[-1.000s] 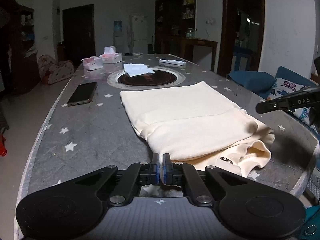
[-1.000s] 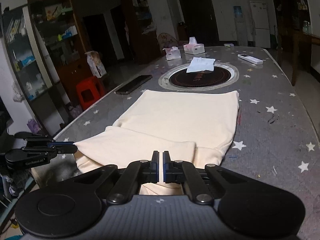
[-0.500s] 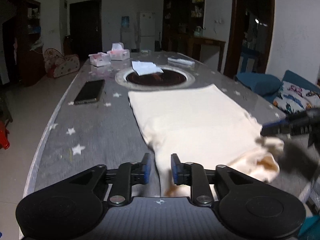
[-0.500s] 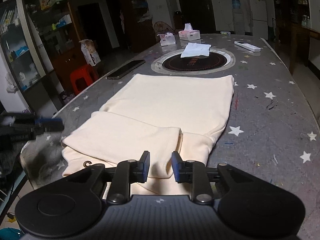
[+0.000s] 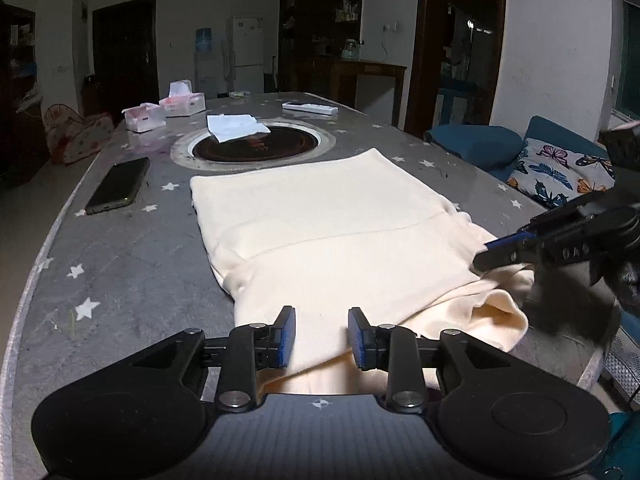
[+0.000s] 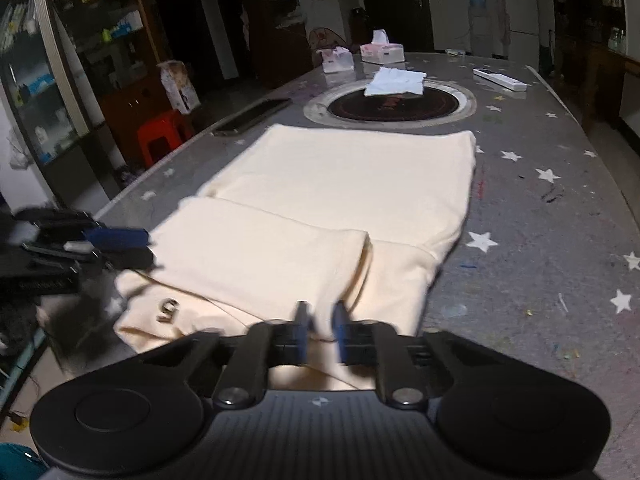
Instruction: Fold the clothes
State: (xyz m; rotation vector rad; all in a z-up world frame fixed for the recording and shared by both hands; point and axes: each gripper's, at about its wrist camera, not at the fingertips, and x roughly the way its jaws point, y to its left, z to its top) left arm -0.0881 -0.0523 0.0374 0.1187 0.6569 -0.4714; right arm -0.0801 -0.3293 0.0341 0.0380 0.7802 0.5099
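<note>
A cream garment [image 5: 328,240] lies partly folded on the grey star-patterned table [image 5: 120,272], its near end doubled over. It also shows in the right wrist view [image 6: 320,208], with a small dark mark near its near-left corner. My left gripper [image 5: 321,336] is open, its jaws straddling the garment's near edge without gripping it. My right gripper [image 6: 320,330] is open with a narrow gap, over the garment's near edge. The right gripper also shows at the right of the left wrist view [image 5: 560,240], and the left gripper at the left of the right wrist view [image 6: 80,244].
A phone [image 5: 118,186] lies left of the garment. A round dark inset [image 5: 256,146] with a white cloth [image 5: 236,128] sits beyond it. Tissue boxes [image 5: 164,110] and a remote [image 5: 310,108] lie at the far end. A blue sofa with cushions [image 5: 552,168] stands at the right.
Both grippers have opened from shut. They let go of the garment's near end, which now lies folded over on the table.
</note>
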